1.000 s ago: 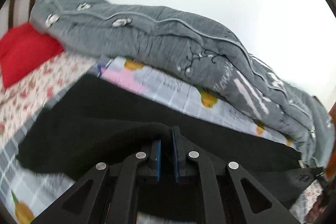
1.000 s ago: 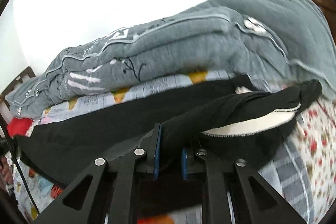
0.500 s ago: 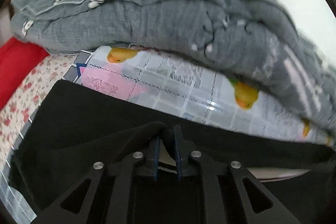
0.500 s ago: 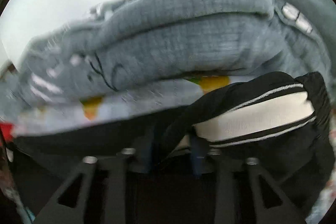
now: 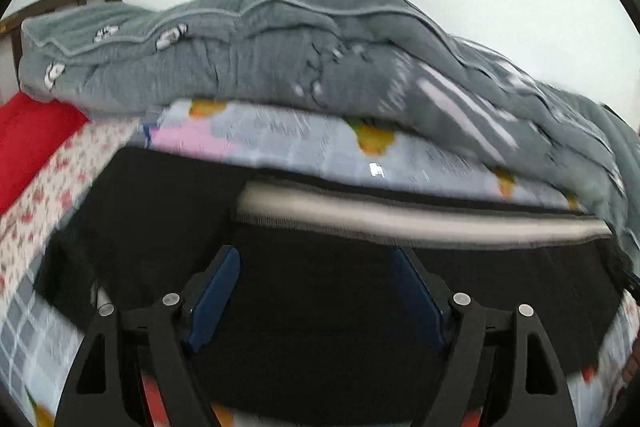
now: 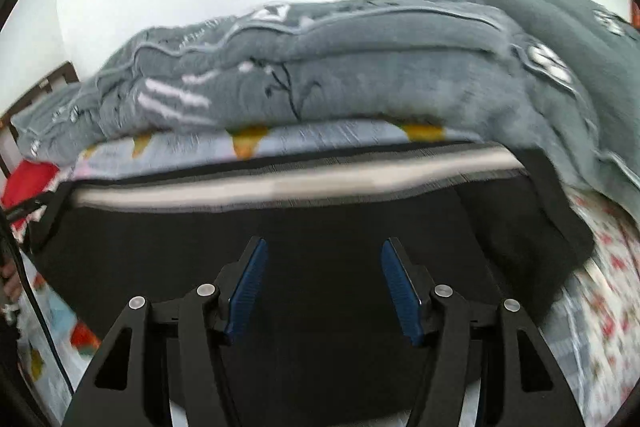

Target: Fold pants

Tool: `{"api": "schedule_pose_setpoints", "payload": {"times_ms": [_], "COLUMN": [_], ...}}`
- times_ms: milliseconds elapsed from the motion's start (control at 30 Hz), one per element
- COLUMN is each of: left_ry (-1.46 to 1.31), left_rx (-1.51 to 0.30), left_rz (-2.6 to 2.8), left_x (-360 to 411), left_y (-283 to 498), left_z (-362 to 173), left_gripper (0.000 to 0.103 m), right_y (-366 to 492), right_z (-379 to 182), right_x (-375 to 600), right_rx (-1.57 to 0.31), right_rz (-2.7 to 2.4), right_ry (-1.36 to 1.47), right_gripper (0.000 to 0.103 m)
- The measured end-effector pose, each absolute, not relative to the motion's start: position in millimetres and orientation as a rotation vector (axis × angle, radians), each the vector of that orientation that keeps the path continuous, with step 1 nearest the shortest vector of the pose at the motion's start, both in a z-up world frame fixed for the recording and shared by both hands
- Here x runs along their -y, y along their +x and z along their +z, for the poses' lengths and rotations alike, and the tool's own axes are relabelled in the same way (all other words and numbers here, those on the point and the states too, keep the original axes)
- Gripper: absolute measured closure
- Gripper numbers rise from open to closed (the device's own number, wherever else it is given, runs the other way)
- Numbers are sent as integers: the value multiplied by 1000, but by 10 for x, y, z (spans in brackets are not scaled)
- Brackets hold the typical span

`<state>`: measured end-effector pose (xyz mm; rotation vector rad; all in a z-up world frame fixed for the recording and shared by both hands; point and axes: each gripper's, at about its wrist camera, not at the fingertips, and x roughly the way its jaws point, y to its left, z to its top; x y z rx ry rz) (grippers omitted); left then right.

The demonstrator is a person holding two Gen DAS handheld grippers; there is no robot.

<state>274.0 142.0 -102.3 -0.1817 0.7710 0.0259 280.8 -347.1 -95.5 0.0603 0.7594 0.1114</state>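
Left gripper (image 5: 316,291): jaws spread, empty.
Right gripper (image 6: 322,285): jaws spread, empty.
Risk: folded black pants (image 6: 320,227) may spring open unpressed.

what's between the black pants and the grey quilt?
A strip of duck-print sheet separates black pants from grey quilt; both wrist views show it.

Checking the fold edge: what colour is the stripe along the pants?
Pale grey-white stripe on black pants; clearest in the right wrist view.
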Motion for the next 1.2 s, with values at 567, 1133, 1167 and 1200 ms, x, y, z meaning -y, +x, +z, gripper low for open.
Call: {"api": "schedule_pose_setpoints", "payload": {"times_ms": [567, 1133, 1167, 1200], "left_ry": [-668, -816, -799, -781], "left_rx": [-867, -822, -827, -835], "left_rz": [-21, 26, 48, 57], "left_x": [-1937, -2179, -2169, -2158], "left_y": [1844, 2498, 2506, 2505], "left_z": [-1739, -1887, -1883, -1888], "left_gripper": [27, 66, 78, 83], "right_y": [2056, 2872, 2888, 2889], "right_z": [-1576, -1705, -1705, -1699], "right_x": [4141, 4091, 4070, 4051], "right_rx": [-915, -923, -918, -918], "right_rz": [111, 14, -8, -22], "right_ry": [374, 425, 399, 375], "right_gripper": [44, 50, 60, 74]}}
